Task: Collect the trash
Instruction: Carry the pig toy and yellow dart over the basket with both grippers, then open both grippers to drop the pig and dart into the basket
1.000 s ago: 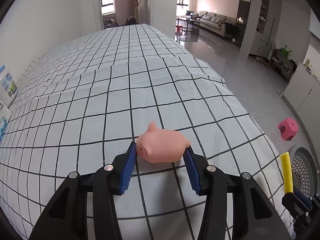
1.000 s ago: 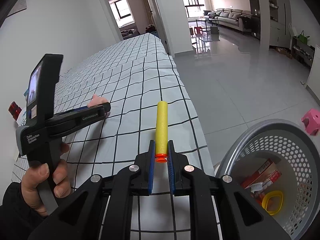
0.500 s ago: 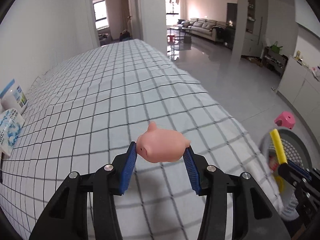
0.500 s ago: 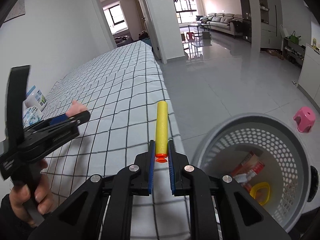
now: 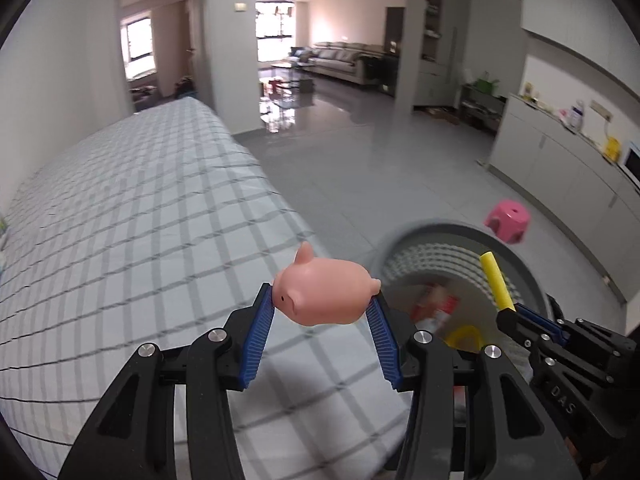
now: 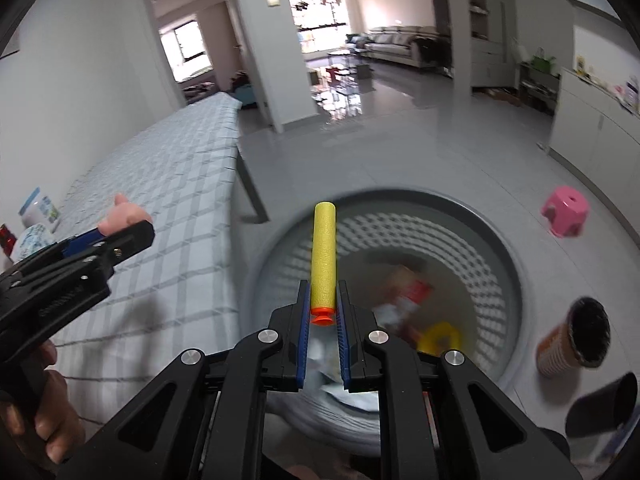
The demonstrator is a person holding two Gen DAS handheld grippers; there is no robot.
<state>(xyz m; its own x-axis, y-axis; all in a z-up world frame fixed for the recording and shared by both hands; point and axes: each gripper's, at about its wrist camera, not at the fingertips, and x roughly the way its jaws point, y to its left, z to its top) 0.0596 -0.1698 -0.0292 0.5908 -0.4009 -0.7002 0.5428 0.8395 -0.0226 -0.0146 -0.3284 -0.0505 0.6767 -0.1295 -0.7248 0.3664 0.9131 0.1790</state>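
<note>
The left claw (image 5: 325, 312) is clamped on a pink toy pig (image 5: 325, 295), its blue ribbed pads pressing the pig's snout end and tail end so the toy hangs crosswise between them, one ear pointing up. It is lifted clear of the checked cloth of the worktop (image 5: 132, 232), which stretches away to the left and far side; the pig sits above the worktop's near right edge, just left of the basket's rim.

The right claw (image 6: 323, 312) is nearly closed on a yellow foam dart (image 6: 323, 256), gripping it low, near its orange tip (image 6: 322, 317), with the yellow shaft standing forward and up out of the pads. The dart hangs above the open mouth of a round grey perforated basket (image 6: 496, 248) on the floor, just right of the worktop. Inside the basket lie a red and white package (image 6: 408, 292), a yellow ring-shaped piece (image 6: 440, 338) and some pale scraps, all blurred.

From the right wrist view the left claw shows at the left, with the pig's ear peeking past its tip, and a hand (image 6: 52, 420) wrapped around its handle at the lower left. Two containers with blue print (image 6: 38, 220) stand at the far left on the worktop.

On the grey tiled floor right of the basket lies a brown paper cup (image 6: 576, 338) on its side, dark mouth showing, and farther off stands a small pink stool (image 6: 566, 216). A sofa (image 6: 400, 46) sits in the bright far room.
</note>
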